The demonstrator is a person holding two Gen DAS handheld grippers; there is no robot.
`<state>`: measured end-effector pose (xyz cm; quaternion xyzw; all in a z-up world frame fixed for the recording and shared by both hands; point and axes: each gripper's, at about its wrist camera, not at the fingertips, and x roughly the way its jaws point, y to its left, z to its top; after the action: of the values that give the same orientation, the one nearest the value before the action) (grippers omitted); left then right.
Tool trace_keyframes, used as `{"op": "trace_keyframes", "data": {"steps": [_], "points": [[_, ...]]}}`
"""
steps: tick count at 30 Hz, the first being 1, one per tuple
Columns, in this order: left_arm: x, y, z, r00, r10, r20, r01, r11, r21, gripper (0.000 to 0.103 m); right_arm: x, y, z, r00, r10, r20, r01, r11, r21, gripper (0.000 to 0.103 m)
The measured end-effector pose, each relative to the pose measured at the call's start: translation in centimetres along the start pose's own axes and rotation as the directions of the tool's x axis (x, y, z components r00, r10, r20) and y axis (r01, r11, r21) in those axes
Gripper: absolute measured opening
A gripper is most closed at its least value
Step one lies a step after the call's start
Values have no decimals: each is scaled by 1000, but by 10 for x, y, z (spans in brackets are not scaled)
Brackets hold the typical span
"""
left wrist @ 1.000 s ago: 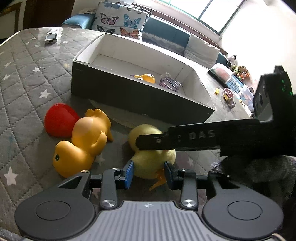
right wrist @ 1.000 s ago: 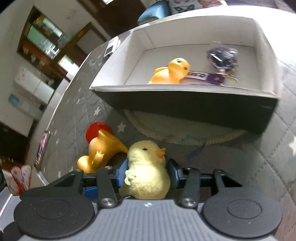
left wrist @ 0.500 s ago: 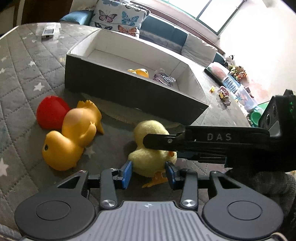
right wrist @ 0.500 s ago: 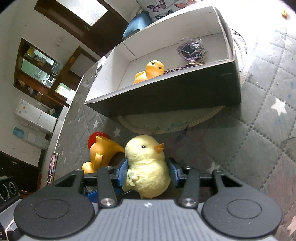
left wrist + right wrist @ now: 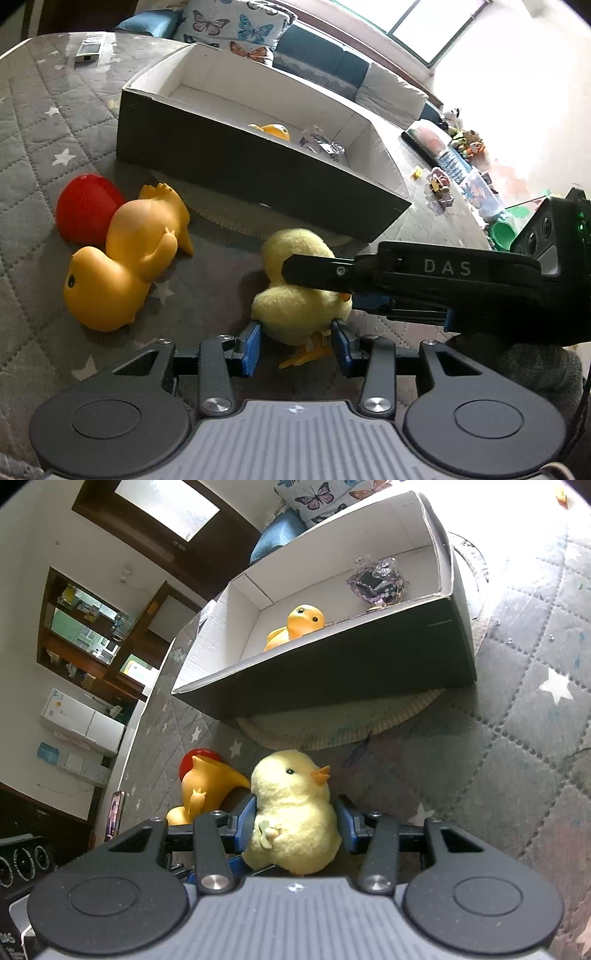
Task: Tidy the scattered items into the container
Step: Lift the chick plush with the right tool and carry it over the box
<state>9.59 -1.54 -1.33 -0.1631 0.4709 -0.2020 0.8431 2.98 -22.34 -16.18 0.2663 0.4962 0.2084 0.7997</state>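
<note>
Right gripper has its fingers clamped on the plush chick, lifted to clear the box wall. Left gripper fingers straddle the chick's base, probably not touching; hard to tell.

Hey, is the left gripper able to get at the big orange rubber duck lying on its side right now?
Probably yes. The left gripper is open, its jaws either side of the plush chick that the right gripper holds. The orange rubber duck lies uncovered just to its left on the quilt, with nothing between them.
</note>
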Motion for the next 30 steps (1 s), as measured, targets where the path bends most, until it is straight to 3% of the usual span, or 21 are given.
{"op": "trace_keyframes", "data": {"steps": [5, 16, 30], "points": [[1, 6, 0, 999, -37, -13, 37, 999, -36, 46, -2, -1, -2, 1000, 1, 7, -1, 1000, -3, 46], [-16, -5, 8, 997, -65, 34, 65, 998, 11, 44, -23, 21, 1, 997, -8, 75, 15, 996, -90, 46], [-20, -32, 76, 990, -82, 118, 68, 991, 118, 44, -58, 45, 59, 974, -8, 225, 43, 988, -152, 46]]}}
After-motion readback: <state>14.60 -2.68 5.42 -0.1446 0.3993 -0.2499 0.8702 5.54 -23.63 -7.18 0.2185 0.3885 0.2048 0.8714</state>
